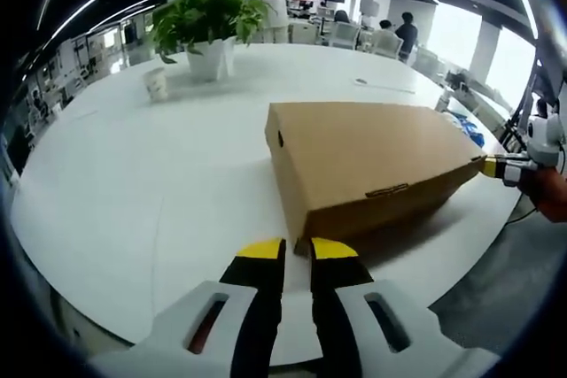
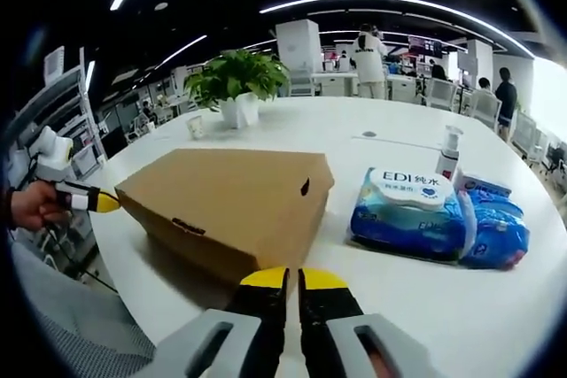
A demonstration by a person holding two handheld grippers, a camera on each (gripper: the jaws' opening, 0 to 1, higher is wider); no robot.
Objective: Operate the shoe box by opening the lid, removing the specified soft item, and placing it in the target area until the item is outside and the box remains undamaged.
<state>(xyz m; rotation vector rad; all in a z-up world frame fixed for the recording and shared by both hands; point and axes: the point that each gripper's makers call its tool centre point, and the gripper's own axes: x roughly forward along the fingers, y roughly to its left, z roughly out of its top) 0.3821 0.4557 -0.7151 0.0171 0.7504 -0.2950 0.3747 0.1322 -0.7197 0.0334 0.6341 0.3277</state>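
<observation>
Left gripper view. Item: closed brown cardboard shoe box (image 1: pixel 372 165), lying on the round white tabletop (image 1: pixel 133 192) just ahead of the jaws, lid down. Judged light, stiff-walled but easily dented or torn; best taken at the lid's lower front edge. Left gripper (image 1: pixel 297 250): yellow-tipped jaws nearly together, a narrow slit between, holding nothing, tips close to the box corner; contact cannot be told.

Right gripper view. The box sits just beyond the jaws, slightly left. Right gripper (image 2: pixel 293 279): jaws almost closed, empty. Blue-and-white soft tissue packs (image 2: pixel 434 219) lie to the right of the jaws.
</observation>
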